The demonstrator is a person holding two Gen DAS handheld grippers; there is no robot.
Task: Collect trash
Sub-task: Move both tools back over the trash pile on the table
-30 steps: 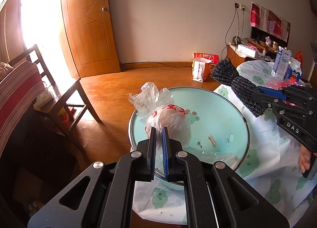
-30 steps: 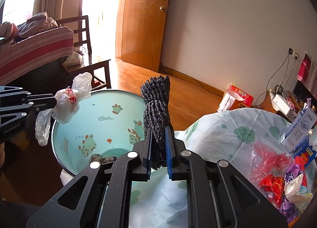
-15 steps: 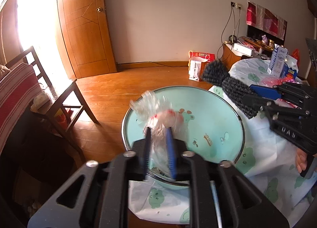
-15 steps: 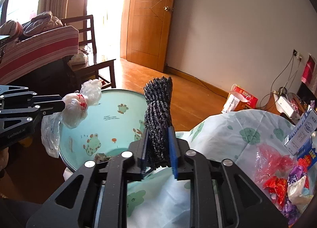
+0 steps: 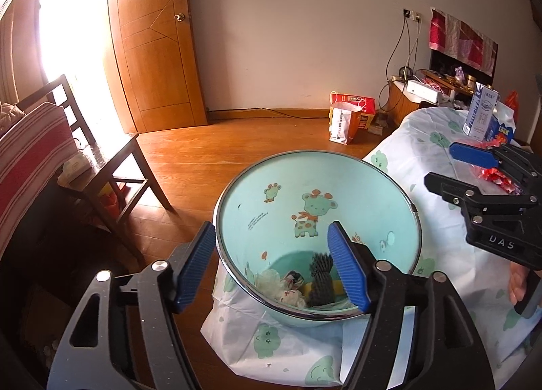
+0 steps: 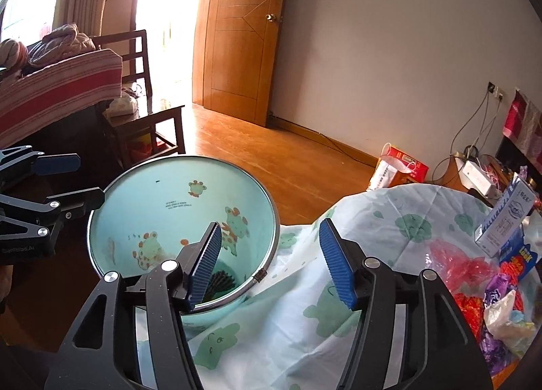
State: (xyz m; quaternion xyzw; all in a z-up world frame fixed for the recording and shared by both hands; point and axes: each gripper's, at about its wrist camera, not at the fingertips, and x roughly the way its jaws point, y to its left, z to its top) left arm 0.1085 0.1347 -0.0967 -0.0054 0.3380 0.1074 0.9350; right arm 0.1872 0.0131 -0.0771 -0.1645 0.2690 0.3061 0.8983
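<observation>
More trash (image 6: 498, 291), wrappers and a carton, is seen on the table at the right edge of the right wrist view, nearer the right gripper (image 6: 271, 254). Both it and the left gripper (image 5: 271, 264) have just opened, empty, above the bin (image 5: 389, 183).

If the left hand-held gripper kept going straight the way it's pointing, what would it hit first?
Probably the inner wall of the mint-green bin; the open left hand-held gripper aims into its mouth. Depth is hard to judge.
</observation>
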